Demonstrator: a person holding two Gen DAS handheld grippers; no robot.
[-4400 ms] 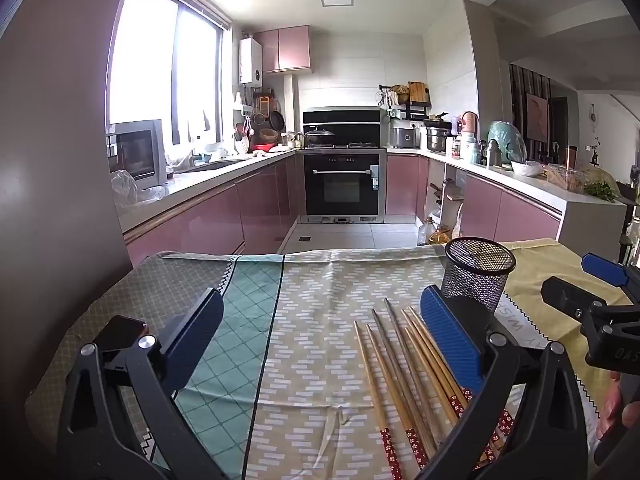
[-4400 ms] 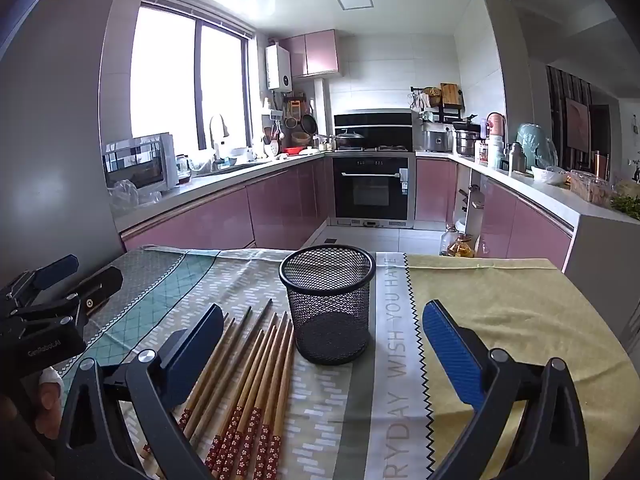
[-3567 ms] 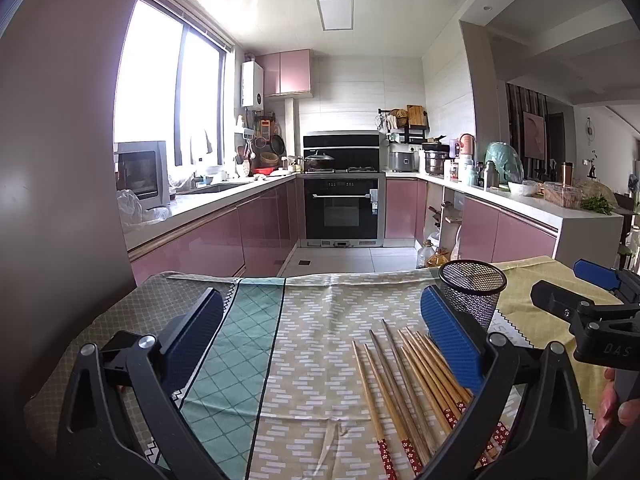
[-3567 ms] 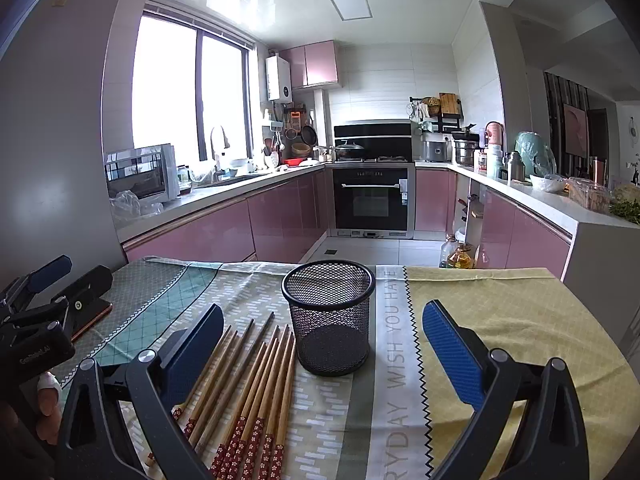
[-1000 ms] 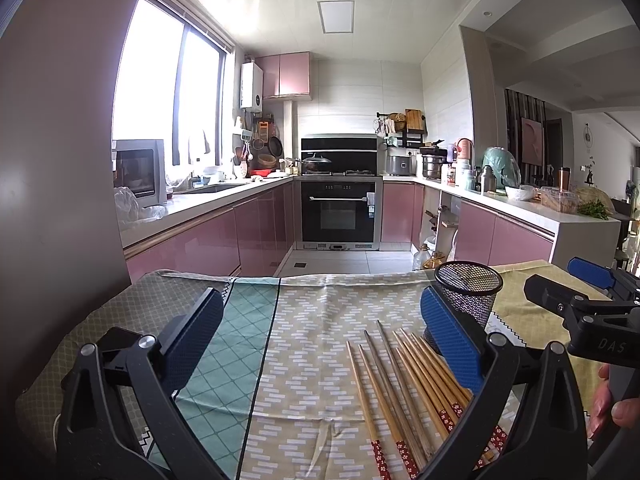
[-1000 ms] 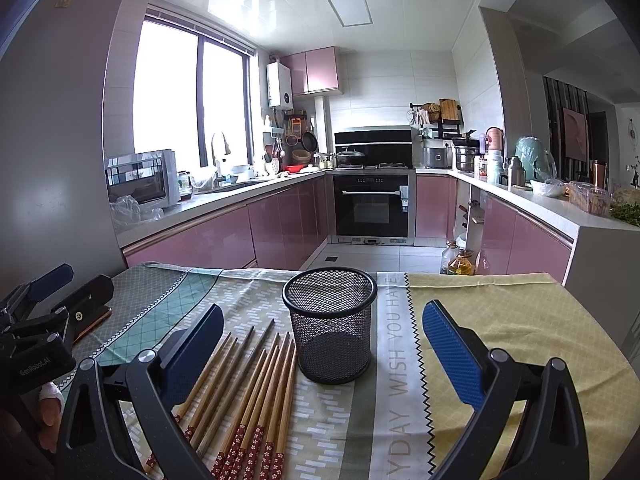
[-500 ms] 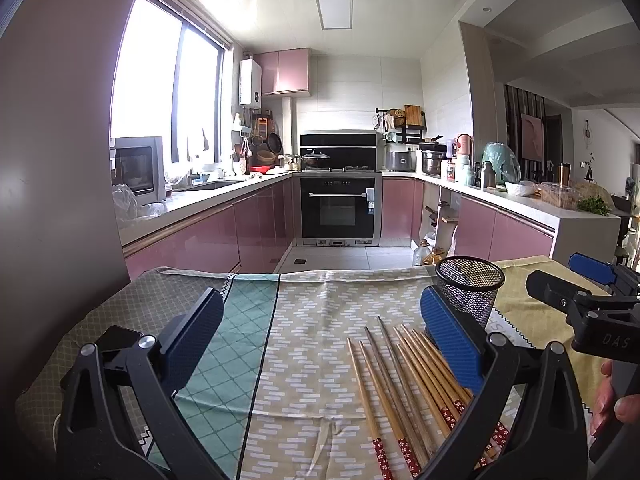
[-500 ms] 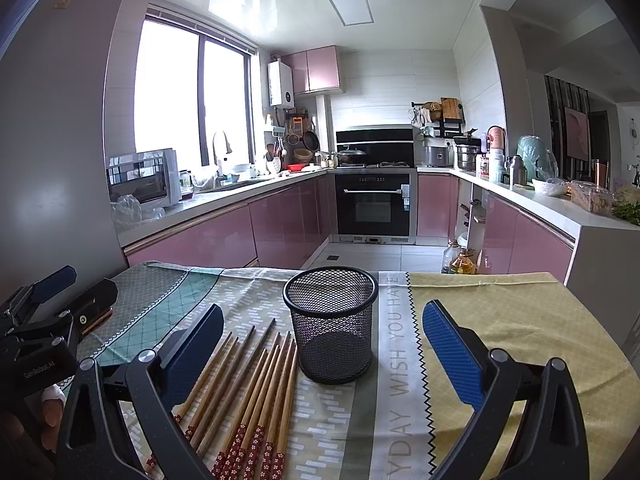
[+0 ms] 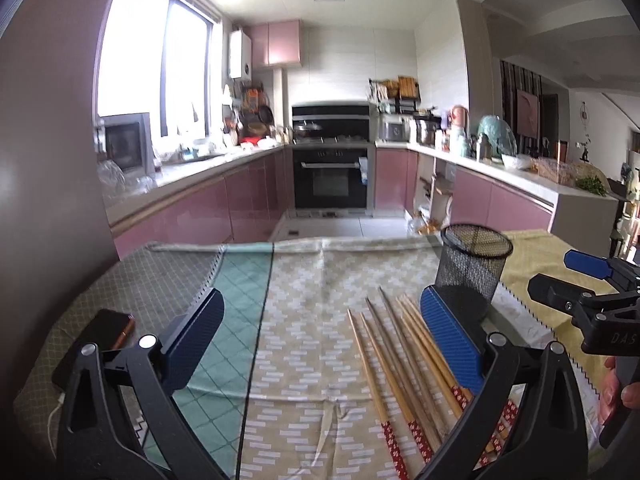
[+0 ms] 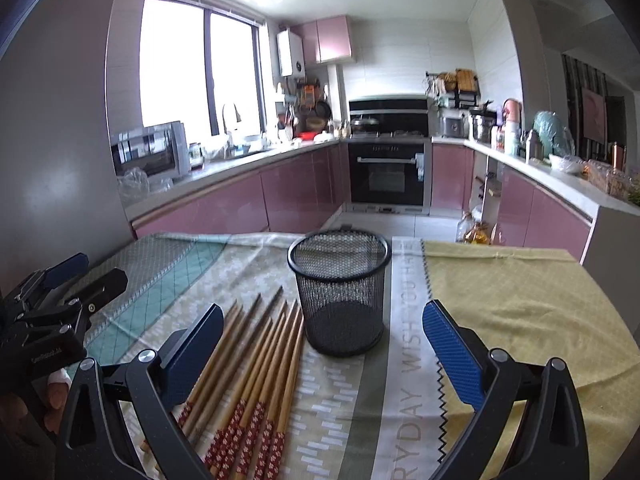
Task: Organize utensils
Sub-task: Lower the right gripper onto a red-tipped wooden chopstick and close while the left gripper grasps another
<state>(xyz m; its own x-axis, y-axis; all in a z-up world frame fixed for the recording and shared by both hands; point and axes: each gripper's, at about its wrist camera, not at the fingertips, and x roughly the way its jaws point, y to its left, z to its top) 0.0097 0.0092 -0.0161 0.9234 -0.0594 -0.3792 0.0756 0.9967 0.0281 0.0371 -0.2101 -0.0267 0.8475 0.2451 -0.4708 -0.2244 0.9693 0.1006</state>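
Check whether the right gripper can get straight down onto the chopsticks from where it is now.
Probably yes. The right gripper is open and empty, the chopsticks lie uncovered on the cloth by its left finger, and the mesh cup stands beside them, not over them.

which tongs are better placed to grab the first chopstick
Left, probably. The chopsticks lie between the open left tongs, near their right finger. The open right tongs frame the mesh cup, chopsticks off by their left finger.

Open cloth left of the chopsticks (image 10: pixel 256 364); mesh cup (image 10: pixel 340 292) upright just beyond their tips.
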